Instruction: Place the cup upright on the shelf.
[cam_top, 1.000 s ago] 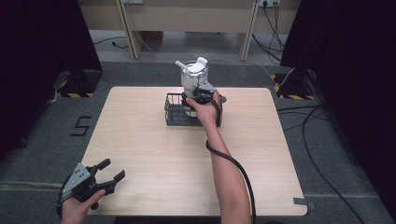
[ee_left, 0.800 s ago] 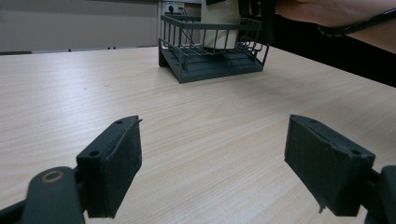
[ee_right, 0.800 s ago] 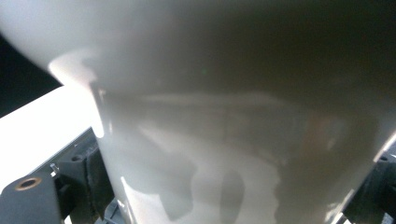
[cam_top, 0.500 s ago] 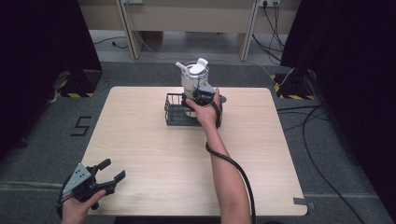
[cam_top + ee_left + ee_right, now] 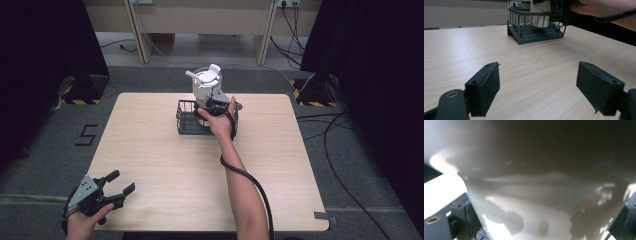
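A white lidded container (image 5: pixel 205 85) stands in a dark wire basket (image 5: pixel 186 121) at the far middle of the wooden table (image 5: pixel 165 160). My right gripper (image 5: pixel 210 102) reaches over the basket's near side, its jaws on either side of the container. In the right gripper view the container's white wall (image 5: pixel 544 202) presses close between the jaws of that gripper (image 5: pixel 544 220). My left gripper (image 5: pixel 122 181) rests at the near left corner, open and holding nothing. The left gripper view has its jaws (image 5: pixel 537 82) wide apart, looking toward the basket (image 5: pixel 534 35) and container (image 5: pixel 540 15).
The right gripper's black cable (image 5: pixel 250 180) trails along the forearm to the table's near edge. Bare wood lies between the basket and the left gripper. Dark curtains flank the table, with floor cables (image 5: pixel 340 130) at the right and striped bases (image 5: pixel 75 100) behind.
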`<state>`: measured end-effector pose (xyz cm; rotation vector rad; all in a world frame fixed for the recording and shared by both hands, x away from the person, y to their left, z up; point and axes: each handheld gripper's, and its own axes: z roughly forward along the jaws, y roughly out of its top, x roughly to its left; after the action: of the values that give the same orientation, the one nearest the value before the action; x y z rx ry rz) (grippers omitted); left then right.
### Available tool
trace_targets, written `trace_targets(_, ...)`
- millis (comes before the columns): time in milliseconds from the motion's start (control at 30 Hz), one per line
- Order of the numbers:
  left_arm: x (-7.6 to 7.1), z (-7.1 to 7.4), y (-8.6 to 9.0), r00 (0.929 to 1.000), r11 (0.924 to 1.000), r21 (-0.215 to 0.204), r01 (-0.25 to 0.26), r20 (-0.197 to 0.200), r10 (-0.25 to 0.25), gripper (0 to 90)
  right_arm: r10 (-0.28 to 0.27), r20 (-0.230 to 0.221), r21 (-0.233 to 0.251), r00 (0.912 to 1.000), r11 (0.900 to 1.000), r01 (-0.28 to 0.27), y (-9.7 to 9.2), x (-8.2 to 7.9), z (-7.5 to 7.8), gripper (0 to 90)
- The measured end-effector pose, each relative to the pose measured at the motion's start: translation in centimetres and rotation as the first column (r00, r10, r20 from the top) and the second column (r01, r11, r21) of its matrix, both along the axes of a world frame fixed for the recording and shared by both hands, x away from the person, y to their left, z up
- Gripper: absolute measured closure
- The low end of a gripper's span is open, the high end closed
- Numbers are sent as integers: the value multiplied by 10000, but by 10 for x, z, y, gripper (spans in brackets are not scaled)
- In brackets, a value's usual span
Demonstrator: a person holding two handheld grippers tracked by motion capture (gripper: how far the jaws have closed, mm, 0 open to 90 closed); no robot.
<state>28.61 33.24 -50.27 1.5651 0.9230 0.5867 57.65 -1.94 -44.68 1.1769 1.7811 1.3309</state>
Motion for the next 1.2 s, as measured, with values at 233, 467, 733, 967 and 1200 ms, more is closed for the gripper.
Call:
trace_targets(233,0,0,0,10000,10000,-9,-7,1,7,181,-23,73,6,10000,10000,23,0,-3,-1,76)
trace_targets(467,0,0,0,10000,10000,2,-4,7,4,181,-50,25,16,10000,10000,50,-1,-6,0,73)
trace_targets(733,0,0,-1,10000,10000,4,-6,13,6,181,-106,118,-26,9999,9999,106,1,-11,5,77)
trace_targets(967,0,0,-1,10000,10000,0,-11,21,11,181,-153,89,-29,9998,9999,153,0,-14,4,79)
trace_targets(1200,0,0,-1,10000,10000,10,-10,23,10,181,-203,9,-95,9998,9997,203,-3,-21,6,88)
